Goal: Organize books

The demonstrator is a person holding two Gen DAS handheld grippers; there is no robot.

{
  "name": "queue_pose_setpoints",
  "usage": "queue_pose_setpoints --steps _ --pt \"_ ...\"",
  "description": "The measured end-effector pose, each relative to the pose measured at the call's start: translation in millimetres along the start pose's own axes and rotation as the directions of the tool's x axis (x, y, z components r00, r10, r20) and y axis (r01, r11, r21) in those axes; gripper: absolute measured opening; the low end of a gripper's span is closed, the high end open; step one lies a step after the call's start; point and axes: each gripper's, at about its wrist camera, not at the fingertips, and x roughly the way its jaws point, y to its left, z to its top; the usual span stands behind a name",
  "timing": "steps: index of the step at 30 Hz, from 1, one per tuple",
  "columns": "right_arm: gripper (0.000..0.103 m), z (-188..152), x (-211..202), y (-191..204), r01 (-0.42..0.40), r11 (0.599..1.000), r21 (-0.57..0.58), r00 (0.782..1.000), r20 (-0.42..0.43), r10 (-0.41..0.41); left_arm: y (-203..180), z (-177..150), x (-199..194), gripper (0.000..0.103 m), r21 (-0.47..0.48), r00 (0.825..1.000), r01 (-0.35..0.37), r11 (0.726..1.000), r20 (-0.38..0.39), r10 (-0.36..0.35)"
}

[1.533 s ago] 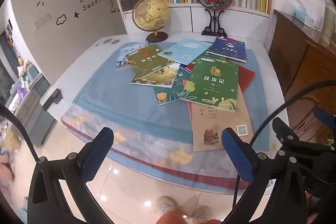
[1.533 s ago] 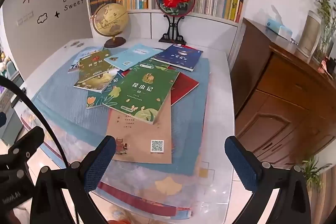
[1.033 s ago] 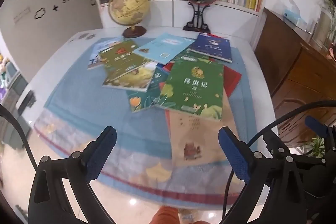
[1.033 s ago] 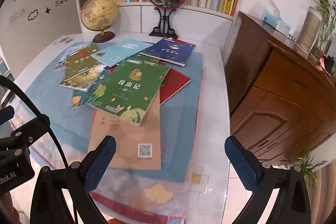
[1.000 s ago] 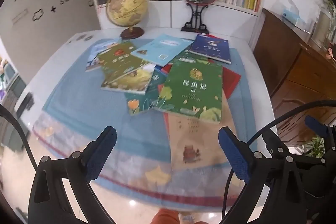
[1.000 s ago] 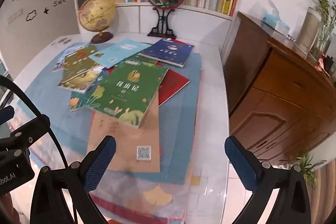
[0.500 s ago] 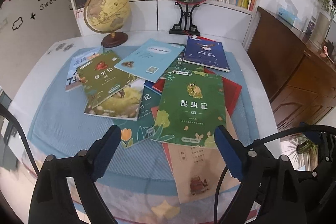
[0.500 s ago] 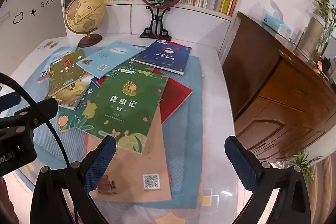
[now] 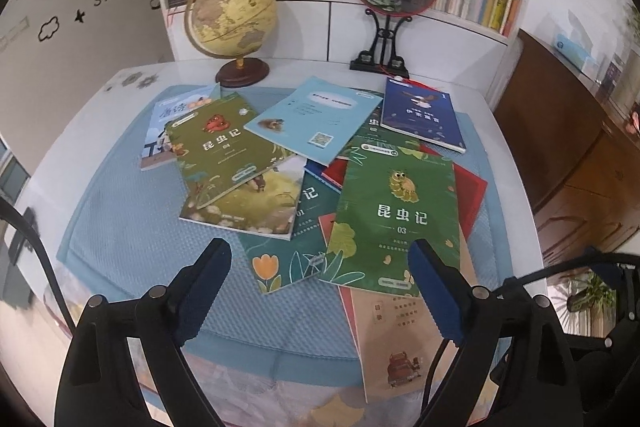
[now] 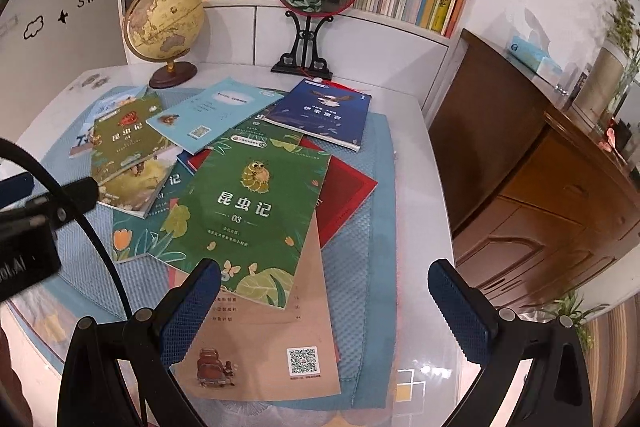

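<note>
step: approach, books scattered on bench [image 9: 104, 99]
my tongs: left tongs [image 9: 320, 283], right tongs [image 10: 324, 303] wide apart, empty
next: grab green book [image 10: 248, 211] on top

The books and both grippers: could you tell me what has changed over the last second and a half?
Both grippers, left and right, moved forward over the table, jaws open and empty. The green book and the other books lie as before.
</note>
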Motion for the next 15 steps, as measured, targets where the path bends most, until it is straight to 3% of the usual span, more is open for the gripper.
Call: queue_pose_setpoints --steps 8,15 --pt "0.103 -1.6 -0.9 3.5 0.026 1.0 -0.001 1.0 -0.016 -0.026 3.0 -1.2 -1.3 0.09 0.006 0.999 -0.043 0.999 0.017 0.043" --pt "0.103 -6.8 -0.9 5.2 0.07 0.997 0.013 0.997 -0.043 -0.07 8.5 -0.3 0.5 0.09 0.015 1.0 -0.012 1.0 0.017 0.012"
